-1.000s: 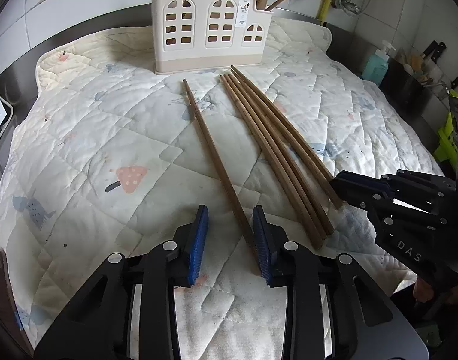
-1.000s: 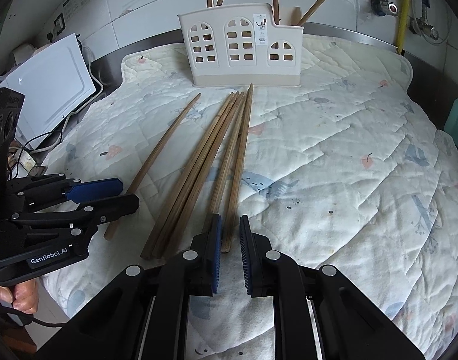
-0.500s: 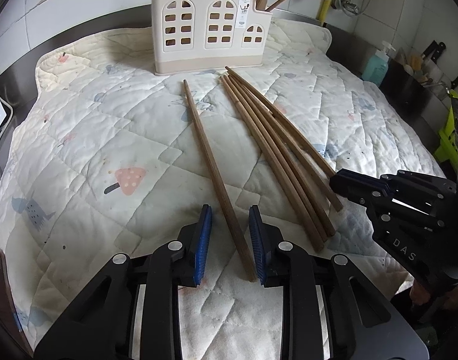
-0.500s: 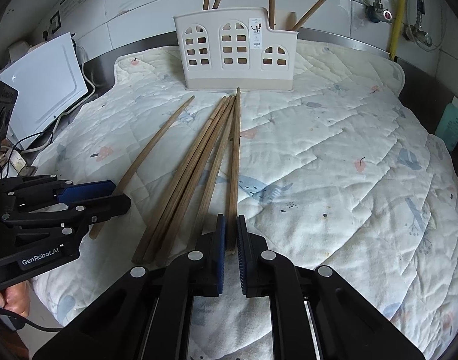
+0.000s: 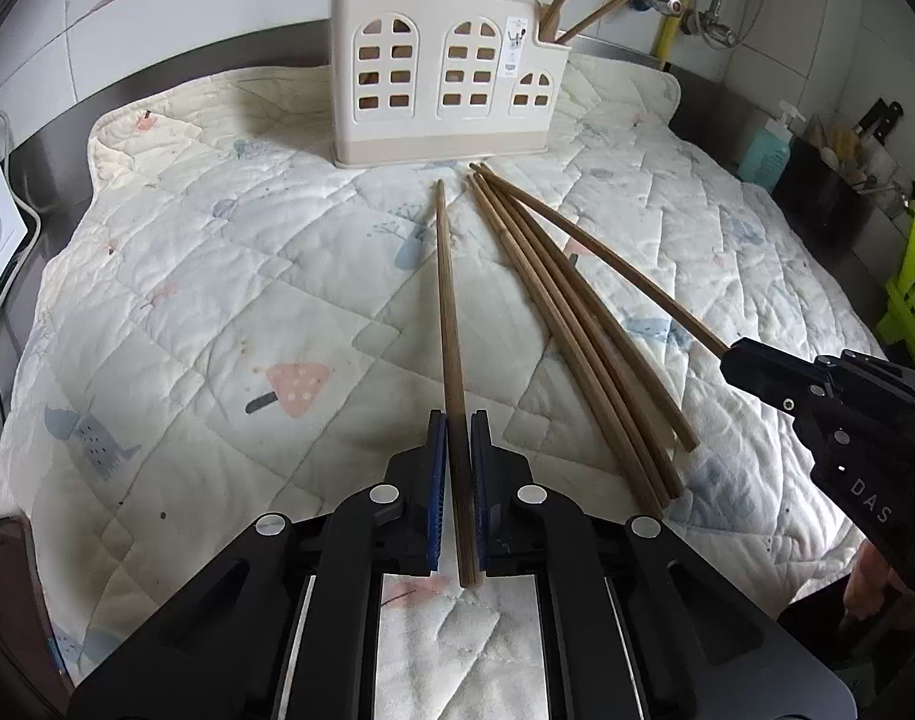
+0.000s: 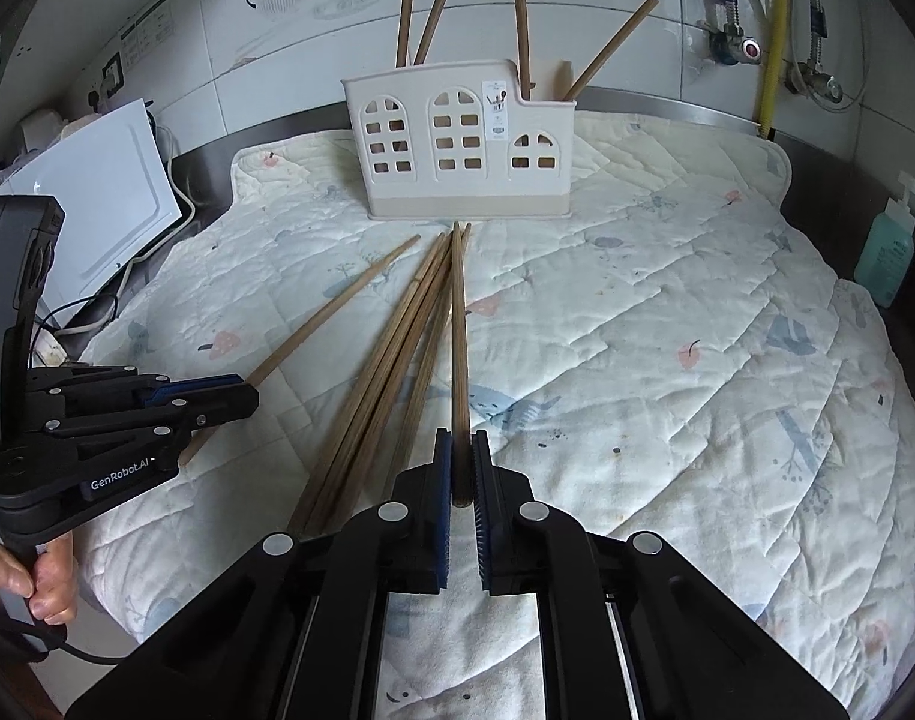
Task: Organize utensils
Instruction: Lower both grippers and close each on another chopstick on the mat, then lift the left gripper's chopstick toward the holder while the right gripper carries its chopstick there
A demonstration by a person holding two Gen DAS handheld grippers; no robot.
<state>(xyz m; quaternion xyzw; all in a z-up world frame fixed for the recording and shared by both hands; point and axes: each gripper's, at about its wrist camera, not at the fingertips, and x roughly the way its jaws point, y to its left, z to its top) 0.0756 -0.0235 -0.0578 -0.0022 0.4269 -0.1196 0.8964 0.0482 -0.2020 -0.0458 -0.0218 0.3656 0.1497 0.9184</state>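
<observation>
1. The left claw point(image 5: 456, 420) is pinched on the near end of one long wooden stick point(image 5: 448, 306). Its jaws have just been closing, and the stick is squeezed between the blue pads point(image 5: 438, 468).
2. The right claw point(image 6: 461, 438) is pinched on the near end of another stick point(image 6: 458, 336), which is seen lifted a little above the rest.
3. A bunch of sticks point(image 5: 571, 330) is left lying on the quilted mat point(image 5: 217, 300), between the two held sticks. They are spread like a fan, with their far tips close together.
4. The far tips of all the sticks are pointed at the cream holder point(image 6: 457, 144), which has little window holes. It is stood upright at the back of the mat.
5. Four more sticks point(image 6: 520, 18) are already stood inside the holder.
6. The mat is spread over the dark worktop point(image 6: 847, 180).
7. A green soap bottle point(image 6: 889, 252) is seen at the right edge, and a white board point(image 6: 97, 198) at the left.
8. A person's hand point(image 6: 31, 576) is wrapped around the left claw's handle.
</observation>
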